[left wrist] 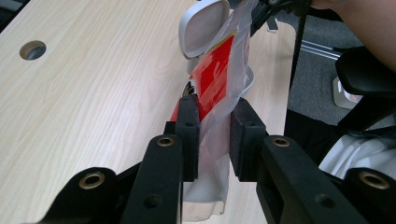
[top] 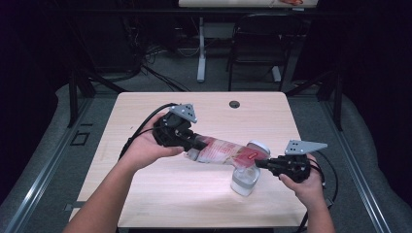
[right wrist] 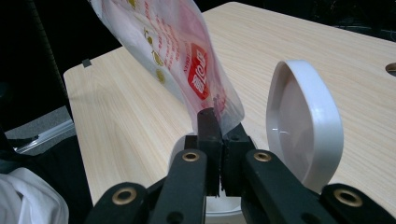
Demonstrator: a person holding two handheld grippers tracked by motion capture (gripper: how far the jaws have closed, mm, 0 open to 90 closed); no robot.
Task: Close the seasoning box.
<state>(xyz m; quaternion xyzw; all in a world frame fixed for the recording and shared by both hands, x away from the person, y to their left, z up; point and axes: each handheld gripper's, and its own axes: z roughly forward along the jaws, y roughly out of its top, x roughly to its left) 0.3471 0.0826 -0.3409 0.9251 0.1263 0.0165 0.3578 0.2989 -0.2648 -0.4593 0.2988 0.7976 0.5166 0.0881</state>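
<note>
Pouch [top: 226, 151] hanging tilted over jar [top: 244, 180], both tongs [top: 192, 143] [top: 262, 163] clamping its ends. Risk: contents spilling beside jar onto desk [top: 145, 116], thin corner slipping out, open lid [top: 258, 147] getting knocked.

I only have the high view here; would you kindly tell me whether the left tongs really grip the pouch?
Observer: Yes. In the left gripper view the left tongs pinch the clear end of the pouch.
Operator: Thank you. And the right tongs?
Observer: In the right gripper view the right tongs are shut on the pouch's lower corner.
Operator: What is that white shape by the container?
Observer: It is the container's hinged lid, standing open beside the pouch, hollow side facing it.
</note>
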